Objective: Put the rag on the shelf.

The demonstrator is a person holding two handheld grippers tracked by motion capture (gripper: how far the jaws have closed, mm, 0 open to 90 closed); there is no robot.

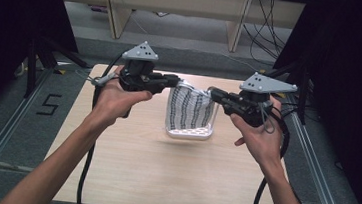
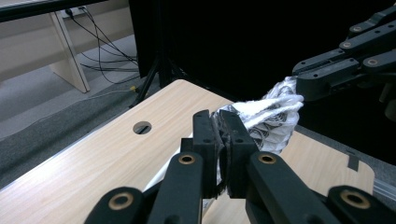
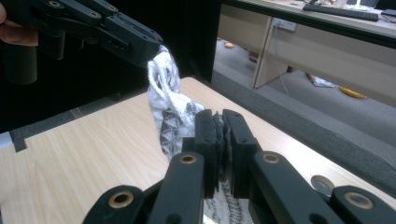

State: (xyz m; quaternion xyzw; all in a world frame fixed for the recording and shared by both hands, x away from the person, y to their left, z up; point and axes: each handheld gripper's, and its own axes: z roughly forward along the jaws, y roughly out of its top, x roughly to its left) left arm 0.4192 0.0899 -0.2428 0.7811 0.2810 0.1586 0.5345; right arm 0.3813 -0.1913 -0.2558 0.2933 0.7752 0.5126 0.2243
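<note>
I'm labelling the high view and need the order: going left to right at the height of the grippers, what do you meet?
Left hand → left gripper → patterned cloth, stretched between both grippers above a white basket → right gripper → right hand.

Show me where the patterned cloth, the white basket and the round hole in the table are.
patterned cloth [image 1: 188,108], high view, its hanging middle.
white basket [image 1: 188,133], high view, its front rim.
round hole [image 2: 142,127], left gripper view, its opening.
</note>
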